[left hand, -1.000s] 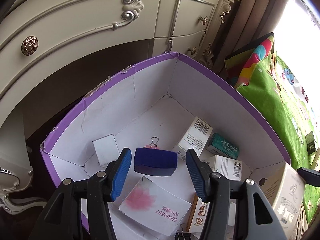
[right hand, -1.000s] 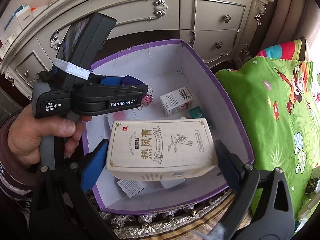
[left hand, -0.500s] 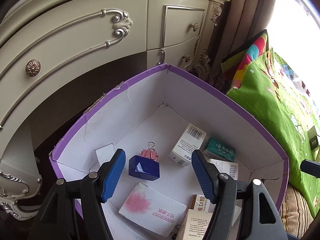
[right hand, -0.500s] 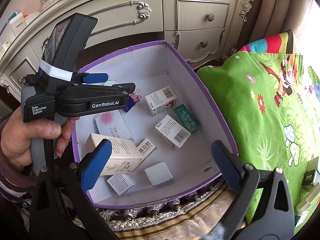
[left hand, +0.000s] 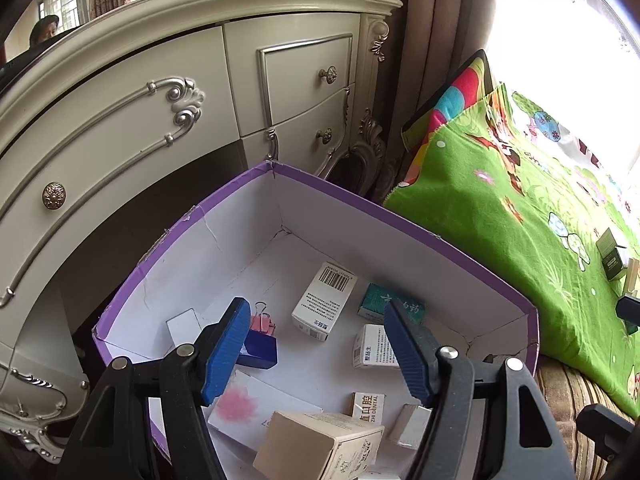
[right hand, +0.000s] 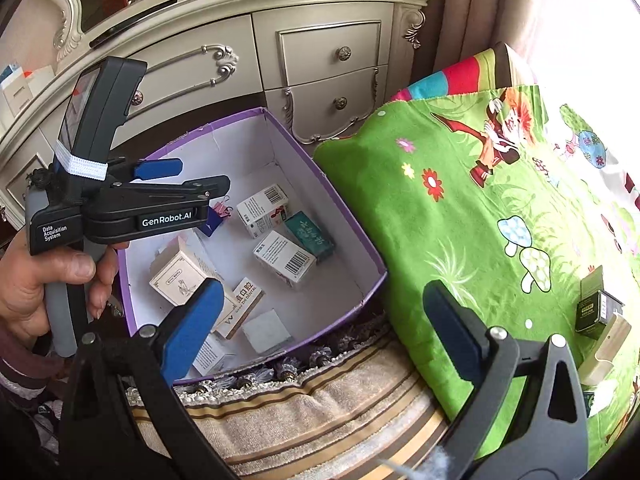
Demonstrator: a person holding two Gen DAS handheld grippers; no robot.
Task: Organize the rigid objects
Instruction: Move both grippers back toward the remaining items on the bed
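Note:
A purple-rimmed cardboard box point(left hand: 360, 232) with white walls holds several small cartons. Among them are a dark blue box point(left hand: 260, 350), a pink binder clip point(left hand: 262, 322), a barcoded white carton point(left hand: 324, 306), a green carton point(left hand: 392, 310) and a large beige carton point(left hand: 320, 446). My left gripper point(left hand: 316, 350) hangs open above them with nothing between its pads. The right wrist view shows that left gripper point(right hand: 204, 174) in a hand point(right hand: 40, 280) over the box point(right hand: 304, 176). My right gripper point(right hand: 322, 330) is open and empty over the box's near right corner. The beige carton point(right hand: 188, 280) lies inside.
A cream dresser point(left hand: 160, 120) with drawers stands right behind the box. A green cartoon-print cloth point(right hand: 460, 200) spreads to the right, with a dark green carton point(right hand: 594, 308) and a pale beige item point(right hand: 604, 344) on it. A striped fringed cushion point(right hand: 300, 400) lies in front.
My right gripper let go of the large beige carton, which now lies in the purple box, and swung right. My left gripper rose away from the blue box, which stays inside.

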